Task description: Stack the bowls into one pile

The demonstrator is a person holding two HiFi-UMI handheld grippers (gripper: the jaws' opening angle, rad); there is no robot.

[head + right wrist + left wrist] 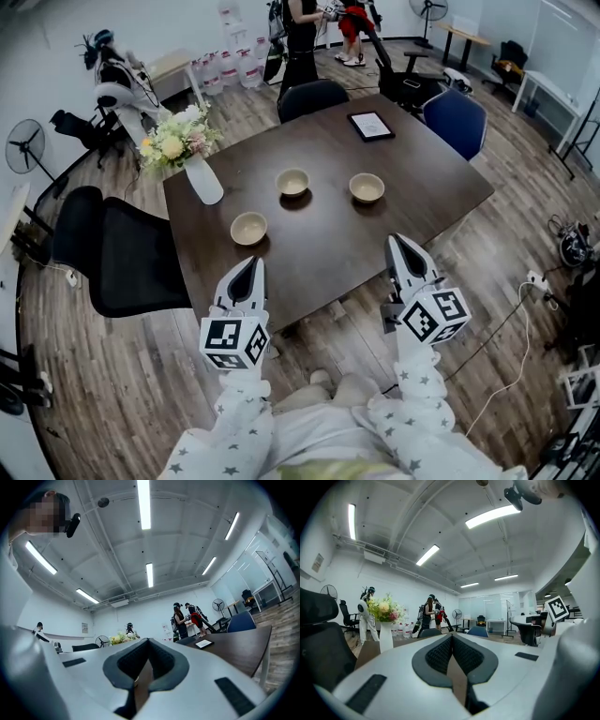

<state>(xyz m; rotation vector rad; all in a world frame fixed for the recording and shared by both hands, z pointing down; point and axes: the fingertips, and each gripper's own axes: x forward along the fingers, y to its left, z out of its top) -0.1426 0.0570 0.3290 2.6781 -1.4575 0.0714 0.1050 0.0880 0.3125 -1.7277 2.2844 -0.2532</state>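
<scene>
Wood-plank flooring surrounds a dark brown, matt, rectangular table (323, 248) in an open office; we stand at its near edge. Three bowls rest on the tabletop, all well apart: the near-left bowl (248, 228), the middle bowl (292, 181) farther off, and the right bowl (367, 187) at about the same depth. Each is small, round and cream-coloured with a smooth, dull finish, and each appears empty. All three look alike in size, so we expect them to nest.

No bowl sits inside another, so we judge the stacking not yet begun: two bowls remain to be lifted and set into the third.

We hold the left gripper (247, 266) and the right gripper (398, 244) over the near edge of the table, short of every bowl. On each, the dark ribbed pads meet at the tip with nothing between them. Their shells are pale grey and smooth.

A white vase of flowers (203, 178) stands at the far-left corner, and a flat tablet (370, 125) lies near the far edge.
</scene>
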